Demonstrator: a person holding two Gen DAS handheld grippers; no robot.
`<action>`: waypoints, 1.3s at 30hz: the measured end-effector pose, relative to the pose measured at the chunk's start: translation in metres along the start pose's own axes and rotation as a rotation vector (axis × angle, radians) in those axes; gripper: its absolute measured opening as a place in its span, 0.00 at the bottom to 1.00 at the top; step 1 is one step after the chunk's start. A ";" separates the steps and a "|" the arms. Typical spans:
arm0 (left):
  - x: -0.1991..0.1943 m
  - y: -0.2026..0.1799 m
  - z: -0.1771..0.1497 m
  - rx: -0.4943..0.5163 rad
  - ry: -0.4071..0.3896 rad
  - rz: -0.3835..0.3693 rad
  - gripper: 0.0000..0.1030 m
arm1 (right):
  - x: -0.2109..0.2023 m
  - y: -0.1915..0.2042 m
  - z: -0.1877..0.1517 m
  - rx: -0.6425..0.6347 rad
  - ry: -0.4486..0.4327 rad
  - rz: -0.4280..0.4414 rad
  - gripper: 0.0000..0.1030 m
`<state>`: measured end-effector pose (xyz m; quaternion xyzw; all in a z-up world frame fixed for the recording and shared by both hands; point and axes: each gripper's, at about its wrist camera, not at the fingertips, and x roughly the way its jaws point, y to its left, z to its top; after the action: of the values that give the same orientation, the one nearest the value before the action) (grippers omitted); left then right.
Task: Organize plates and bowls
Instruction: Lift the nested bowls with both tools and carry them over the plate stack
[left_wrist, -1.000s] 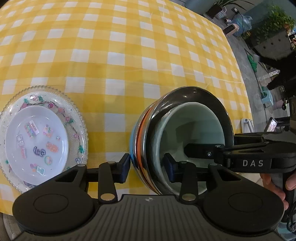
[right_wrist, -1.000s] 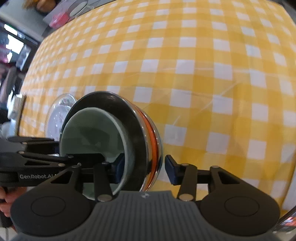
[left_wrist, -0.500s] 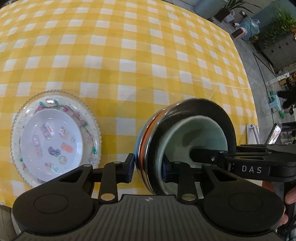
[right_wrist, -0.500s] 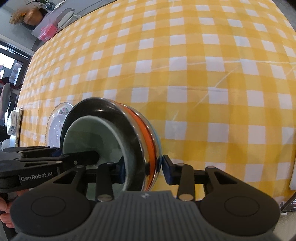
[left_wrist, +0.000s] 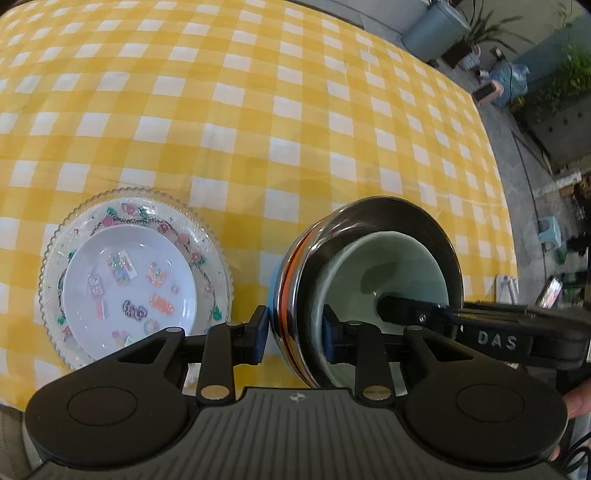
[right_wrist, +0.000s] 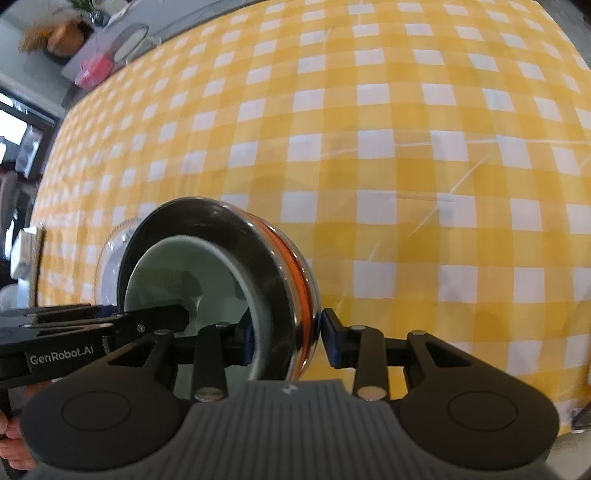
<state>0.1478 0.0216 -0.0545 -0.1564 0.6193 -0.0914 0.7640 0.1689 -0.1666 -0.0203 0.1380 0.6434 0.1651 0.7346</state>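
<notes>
A nested stack of bowls (left_wrist: 369, 280) (pale green inside steel, orange and blue rims behind) is held tilted above the yellow checked table. My left gripper (left_wrist: 293, 330) is shut on its near rim. My right gripper (right_wrist: 286, 338) is shut on the opposite rim of the same stack (right_wrist: 221, 273). A small white sticker plate (left_wrist: 127, 286) lies in a clear scalloped glass plate (left_wrist: 218, 258) left of the stack; the glass plate (right_wrist: 110, 243) shows behind the bowls in the right wrist view.
The yellow checked tablecloth (left_wrist: 258, 110) stretches far ahead. Beyond the table's right edge are plant pots (left_wrist: 436, 26) and a small stool (left_wrist: 550, 229). A counter with pink items (right_wrist: 96, 66) stands past the far left edge.
Both grippers closed from open onto the rims of the bowl stack. The stack rose from the table and the view pulled back, showing more tablecloth.
</notes>
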 end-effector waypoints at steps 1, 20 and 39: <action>0.001 0.000 -0.001 -0.003 -0.010 -0.004 0.32 | 0.000 -0.002 -0.002 0.003 -0.015 0.011 0.38; 0.002 -0.001 -0.019 -0.011 -0.113 -0.010 0.35 | 0.006 -0.016 -0.025 0.161 -0.065 0.086 0.44; -0.054 0.019 -0.011 -0.048 -0.149 -0.006 0.33 | -0.025 0.033 -0.013 0.119 -0.099 0.086 0.41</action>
<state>0.1247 0.0558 -0.0140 -0.1829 0.5621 -0.0671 0.8038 0.1513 -0.1471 0.0140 0.2168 0.6084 0.1512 0.7483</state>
